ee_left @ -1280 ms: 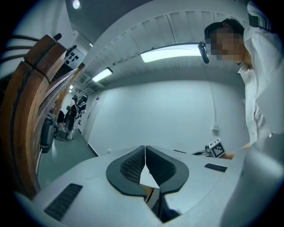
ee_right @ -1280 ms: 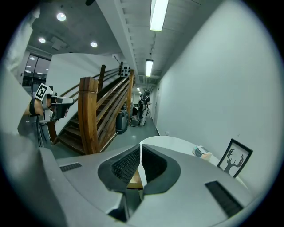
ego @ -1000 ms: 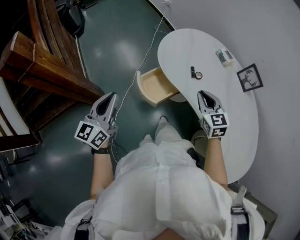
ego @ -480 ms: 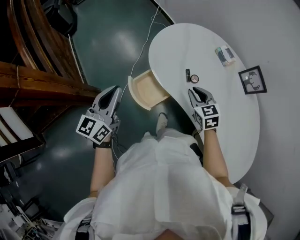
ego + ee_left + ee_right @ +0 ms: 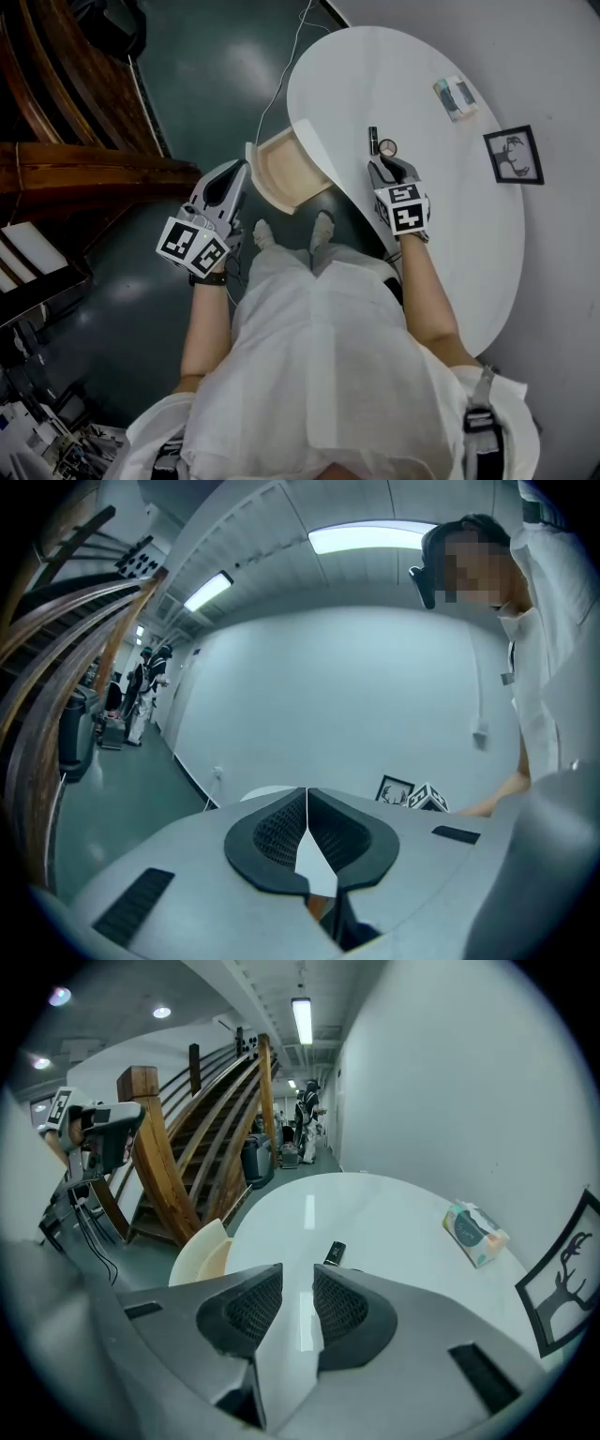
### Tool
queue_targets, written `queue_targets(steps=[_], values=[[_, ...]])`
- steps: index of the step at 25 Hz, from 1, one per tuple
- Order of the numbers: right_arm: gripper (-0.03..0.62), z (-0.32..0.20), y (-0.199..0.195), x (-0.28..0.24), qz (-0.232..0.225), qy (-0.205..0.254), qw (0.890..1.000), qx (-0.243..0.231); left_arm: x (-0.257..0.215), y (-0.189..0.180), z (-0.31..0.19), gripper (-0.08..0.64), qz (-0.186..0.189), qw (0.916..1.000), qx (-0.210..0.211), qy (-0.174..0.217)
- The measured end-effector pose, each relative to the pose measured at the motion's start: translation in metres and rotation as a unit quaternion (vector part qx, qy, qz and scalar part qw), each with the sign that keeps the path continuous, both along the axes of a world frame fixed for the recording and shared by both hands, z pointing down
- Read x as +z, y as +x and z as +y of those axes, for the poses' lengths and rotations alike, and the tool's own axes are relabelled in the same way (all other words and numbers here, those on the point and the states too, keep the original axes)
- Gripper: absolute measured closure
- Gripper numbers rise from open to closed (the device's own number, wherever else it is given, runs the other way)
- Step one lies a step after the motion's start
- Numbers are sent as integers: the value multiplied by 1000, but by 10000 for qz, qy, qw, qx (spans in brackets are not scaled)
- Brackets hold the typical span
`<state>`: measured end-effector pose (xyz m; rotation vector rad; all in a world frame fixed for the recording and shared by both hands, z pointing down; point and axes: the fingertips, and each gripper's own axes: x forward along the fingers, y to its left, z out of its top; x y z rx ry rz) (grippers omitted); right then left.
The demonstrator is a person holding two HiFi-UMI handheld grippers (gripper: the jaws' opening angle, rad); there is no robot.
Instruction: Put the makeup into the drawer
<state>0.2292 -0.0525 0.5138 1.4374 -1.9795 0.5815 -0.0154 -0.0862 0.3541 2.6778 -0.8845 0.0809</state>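
I read the right gripper [image 5: 383, 165] as released: its jaws stand apart, have just been opening, and only bare tabletop shows between the pads in the right gripper view [image 5: 297, 1285]. The makeup lies on the white table [image 5: 450, 225], immediately ahead of that gripper's tips. It consists of a black tube [image 5: 373, 139] and a round compact [image 5: 387, 147], side by side. From the head view, the compact sits just beside the tips, with the tube on its left. In the right gripper view, the black tube [image 5: 334, 1252] lies just past the jaws, a little right of the gap. The drawer [image 5: 281, 173] stands open below the table edge, to the left of the makeup. The left gripper [image 5: 234, 178] is clenched on nothing, tips meeting [image 5: 307, 797], off the table and just beside the drawer.
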Motion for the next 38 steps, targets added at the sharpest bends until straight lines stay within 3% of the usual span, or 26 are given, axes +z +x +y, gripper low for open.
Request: queue_targets(steps=[13,22,38], values=[[495,-25,15,38,104,-534,9957,754,30,18,-23,545,-70,9994,259,-219],[489,-32,17,55,420,-841,9908,975,36,17,-22,545,-65,9988,291,-377],[489,-42,17,59,927,-953,9894,576,40,7,-22,545,13,9989,146,-446]])
